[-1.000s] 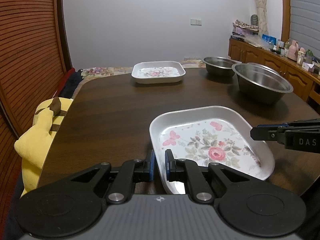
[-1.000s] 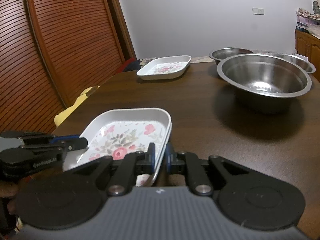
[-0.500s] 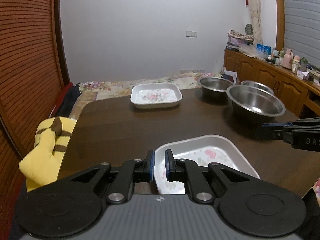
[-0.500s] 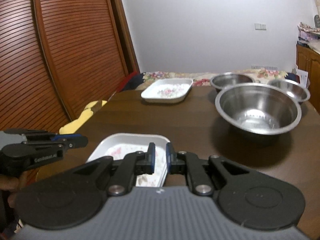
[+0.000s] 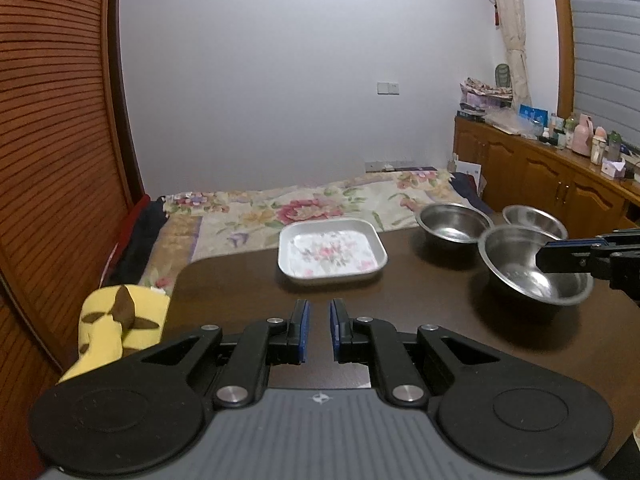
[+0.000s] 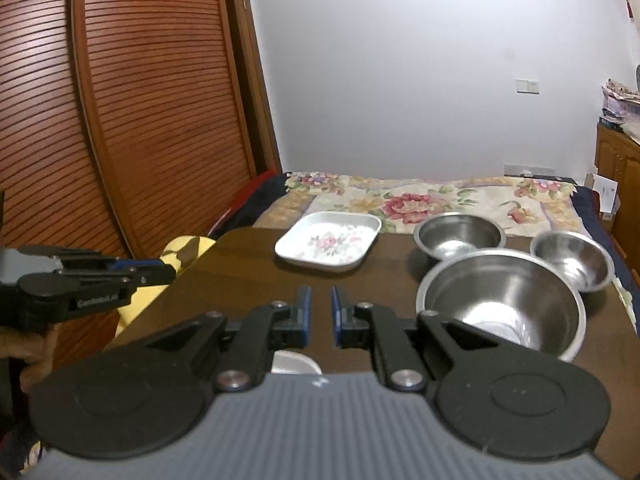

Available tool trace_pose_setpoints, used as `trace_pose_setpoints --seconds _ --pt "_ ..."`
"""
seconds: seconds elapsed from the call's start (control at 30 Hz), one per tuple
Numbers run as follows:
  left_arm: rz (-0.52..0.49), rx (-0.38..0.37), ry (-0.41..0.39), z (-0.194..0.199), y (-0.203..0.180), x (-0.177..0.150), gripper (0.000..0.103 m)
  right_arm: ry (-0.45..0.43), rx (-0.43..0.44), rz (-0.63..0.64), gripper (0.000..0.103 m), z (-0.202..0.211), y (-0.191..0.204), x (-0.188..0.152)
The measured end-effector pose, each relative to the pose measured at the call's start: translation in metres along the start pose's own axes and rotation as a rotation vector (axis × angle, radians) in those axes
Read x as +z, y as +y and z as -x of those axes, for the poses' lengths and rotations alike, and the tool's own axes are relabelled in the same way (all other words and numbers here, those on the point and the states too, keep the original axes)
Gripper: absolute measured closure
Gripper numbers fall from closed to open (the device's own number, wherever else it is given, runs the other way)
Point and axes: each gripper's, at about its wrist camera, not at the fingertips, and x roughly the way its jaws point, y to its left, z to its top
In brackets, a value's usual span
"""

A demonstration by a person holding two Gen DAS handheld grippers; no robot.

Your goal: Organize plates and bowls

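Observation:
A white floral tray sits at the table's far edge; it also shows in the right wrist view. Three steel bowls stand to the right: a large one, a medium one and a small one. A second white tray is almost hidden under the grippers; only its corner shows. My left gripper and right gripper are raised above the near table edge, both slightly open and empty.
The dark wooden table has a yellow plush toy at its left edge. A floral bed lies beyond the table. A slatted wooden door stands at left, a cabinet at right.
Both grippers have let go of the near floral tray, risen and pulled back; the tray has dropped out of sight below them. The jaws have opened slightly.

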Motion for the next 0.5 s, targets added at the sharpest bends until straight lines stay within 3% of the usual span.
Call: trace_pose_setpoints --seconds 0.23,0.37,0.5 --pt "0.015 0.023 0.008 -0.025 0.018 0.025 0.081 0.028 0.029 -0.040 0.090 -0.038 -0.006 0.025" --pt "0.030 0.011 0.019 -0.048 0.027 0.035 0.068 0.077 0.023 -0.048 0.090 -0.069 -0.009 0.035" --pt "0.026 0.011 0.045 -0.078 0.035 0.041 0.068 0.118 0.010 -0.038 0.088 -0.098 -0.011 0.043"
